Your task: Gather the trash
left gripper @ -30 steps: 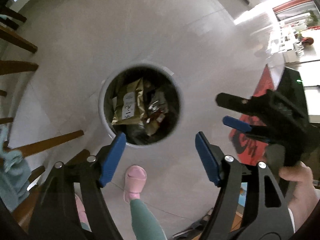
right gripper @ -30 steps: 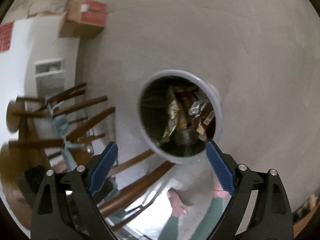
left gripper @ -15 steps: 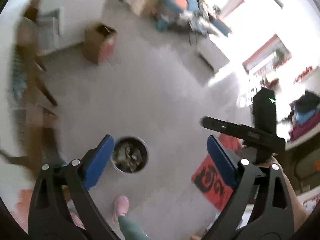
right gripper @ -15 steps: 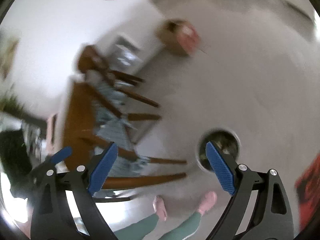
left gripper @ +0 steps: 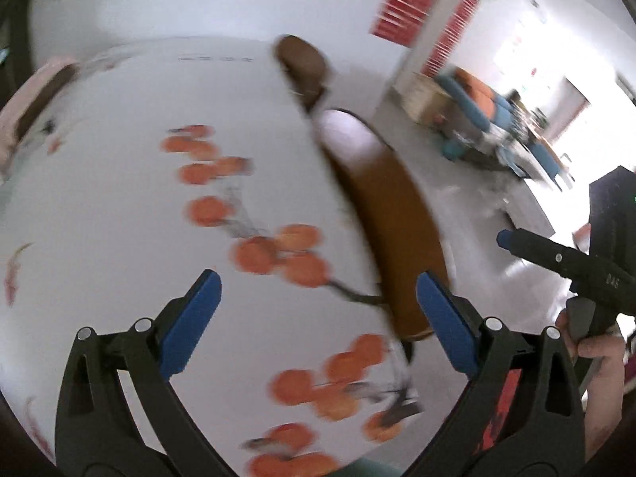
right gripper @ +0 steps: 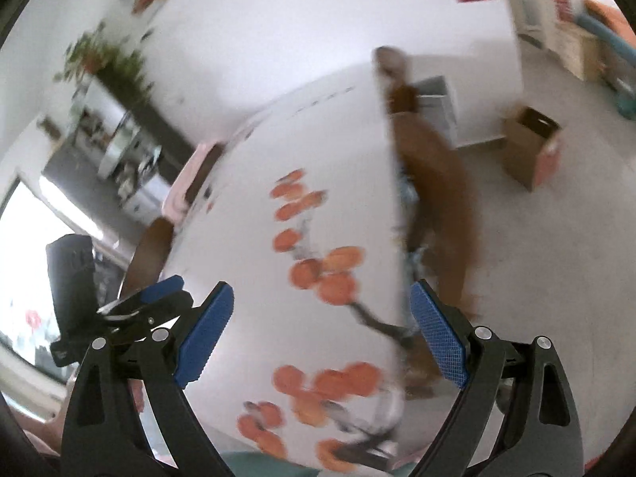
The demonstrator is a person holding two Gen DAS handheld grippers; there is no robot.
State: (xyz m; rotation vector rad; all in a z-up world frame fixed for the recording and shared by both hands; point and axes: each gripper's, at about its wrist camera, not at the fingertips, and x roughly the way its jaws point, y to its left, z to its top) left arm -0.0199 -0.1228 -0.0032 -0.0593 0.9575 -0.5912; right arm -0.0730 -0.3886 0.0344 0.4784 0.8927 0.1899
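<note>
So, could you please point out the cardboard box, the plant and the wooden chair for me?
Cardboard box (right gripper: 530, 151): right wrist view, on its front side.
Plant (right gripper: 115, 65): right wrist view, on its leaves.
Wooden chair (left gripper: 389, 214): left wrist view, on its brown back.

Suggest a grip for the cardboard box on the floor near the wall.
Take the box by the rim of its open top, coming down from above with one of the fingers inside and one outside a side wall. The top stands open and faces up, and a thin wall should fit between the fingers, while the whole body looks too wide.
</note>
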